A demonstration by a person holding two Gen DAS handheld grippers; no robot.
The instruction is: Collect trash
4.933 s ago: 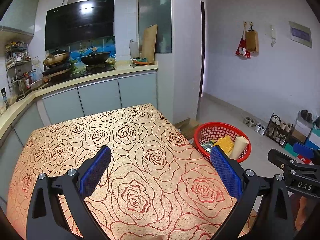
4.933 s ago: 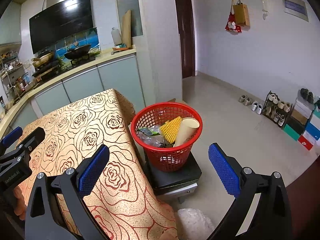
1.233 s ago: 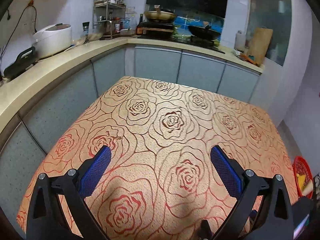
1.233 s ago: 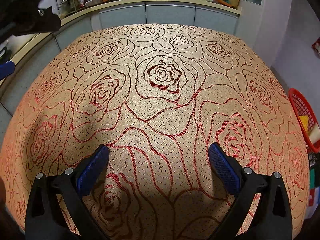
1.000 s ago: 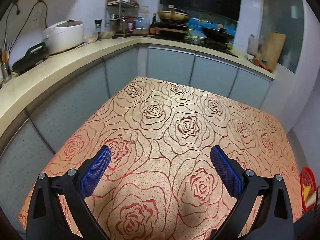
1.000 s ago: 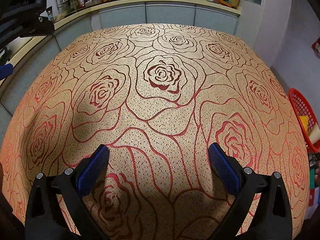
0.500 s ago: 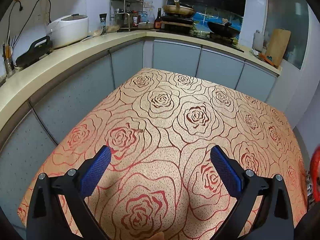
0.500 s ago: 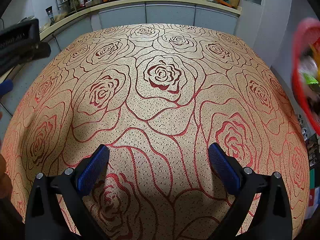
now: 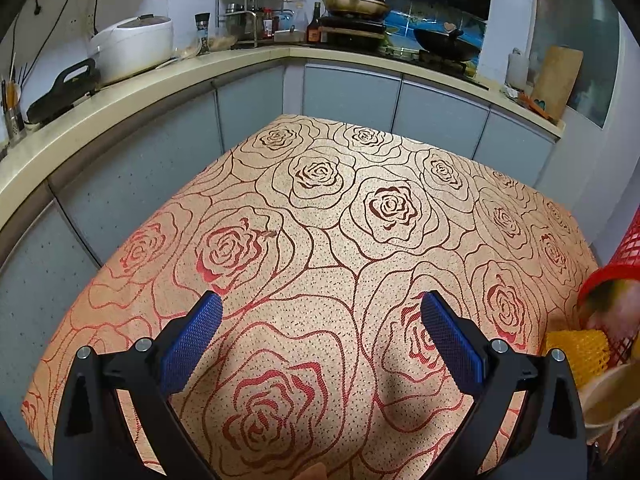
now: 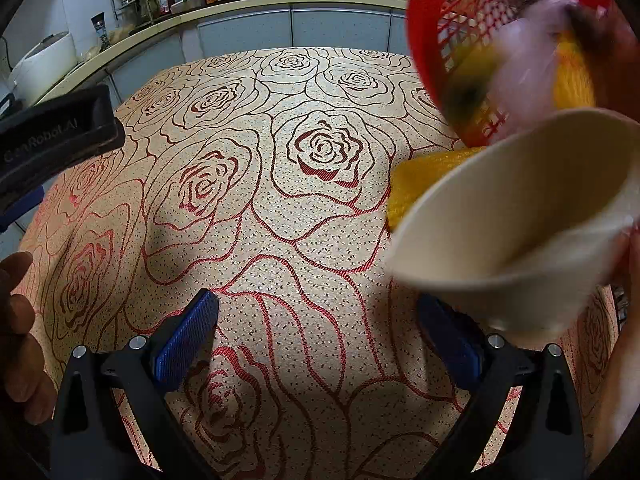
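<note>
A red mesh basket point(image 10: 432, 20) hangs tilted over the right side of the rose-patterned table point(image 10: 280, 220), blurred with motion. Out of it tumble a cream paper cup point(image 10: 516, 216) and a yellow foam net point(image 10: 416, 184); more blurred trash sits inside. In the left wrist view the basket point(image 9: 628, 252), the foam net point(image 9: 576, 352) and the cup point(image 9: 608, 396) crowd the right edge. My left gripper point(image 9: 320, 304) is open over the near table with nothing between its fingers. My right gripper point(image 10: 316, 302) is open too; the cup overlaps its right finger in the view.
A kitchen counter point(image 9: 120, 92) wraps behind the table, carrying a rice cooker point(image 9: 128, 48), a wok point(image 9: 444, 44) and a cutting board point(image 9: 556, 80). The left gripper's body point(image 10: 56, 136) and a hand point(image 10: 20, 320) sit at the left of the right wrist view.
The red basket has swung in from the right and tipped over the table edge. The cup and foam net now spill from it. Both grippers stay open over the table.
</note>
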